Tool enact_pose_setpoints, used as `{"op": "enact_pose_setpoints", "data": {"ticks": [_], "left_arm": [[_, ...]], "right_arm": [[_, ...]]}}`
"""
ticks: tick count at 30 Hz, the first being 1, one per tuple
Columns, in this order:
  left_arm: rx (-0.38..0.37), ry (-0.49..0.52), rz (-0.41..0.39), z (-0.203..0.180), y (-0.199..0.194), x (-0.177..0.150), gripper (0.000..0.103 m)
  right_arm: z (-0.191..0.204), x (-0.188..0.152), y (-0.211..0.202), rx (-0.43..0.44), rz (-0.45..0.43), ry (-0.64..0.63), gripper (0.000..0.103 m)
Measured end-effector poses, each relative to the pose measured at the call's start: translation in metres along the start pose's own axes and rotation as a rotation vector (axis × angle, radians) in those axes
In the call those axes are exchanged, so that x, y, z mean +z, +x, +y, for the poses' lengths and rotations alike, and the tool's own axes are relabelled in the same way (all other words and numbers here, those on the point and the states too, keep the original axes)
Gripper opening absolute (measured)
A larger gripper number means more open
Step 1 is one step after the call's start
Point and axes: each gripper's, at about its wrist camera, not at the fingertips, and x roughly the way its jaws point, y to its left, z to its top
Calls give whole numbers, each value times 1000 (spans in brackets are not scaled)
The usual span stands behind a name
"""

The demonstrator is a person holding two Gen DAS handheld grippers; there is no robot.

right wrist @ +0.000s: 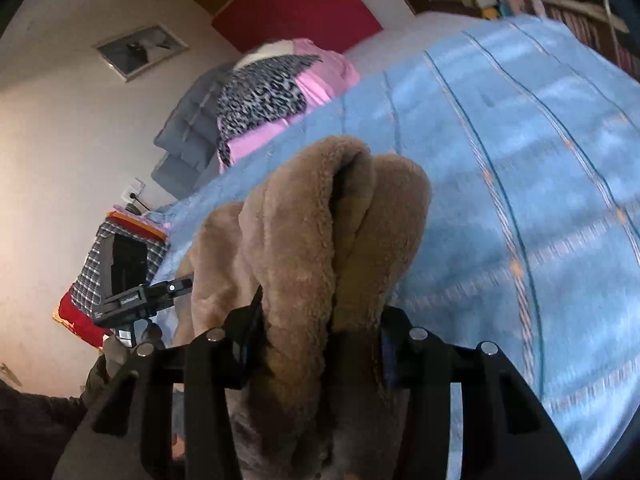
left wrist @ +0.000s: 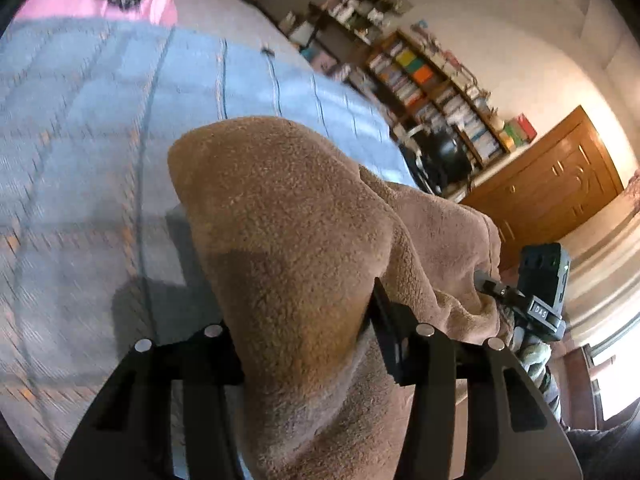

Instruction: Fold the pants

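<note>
Between two hand-held grippers [left wrist: 304,344] [right wrist: 320,340], one pants [left wrist: 288,216].

White letters "DAS" stand on a small black block [left wrist: 541,313] of the right hand-held gripper [left wrist: 496,288]; other labels are illegible.

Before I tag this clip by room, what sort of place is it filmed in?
Most likely a bedroom in a home. A bed with a blue striped bedspread fills the view, a red headboard stands at its far end, and crowded bookshelves line the wall beside a wooden cabinet.
</note>
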Motion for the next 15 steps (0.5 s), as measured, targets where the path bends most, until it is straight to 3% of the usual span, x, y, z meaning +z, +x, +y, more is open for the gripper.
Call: {"op": "enact_pose_setpoints", "data": {"ticks": [7,15], "left_arm": [[89,-6,-69,51,-22,71,50],[136,-45,-76,120,-6,126,51]], "right_arm": [[19,64,79,20,-16,9,46],[15,122,169,14,15,23,46]]}}
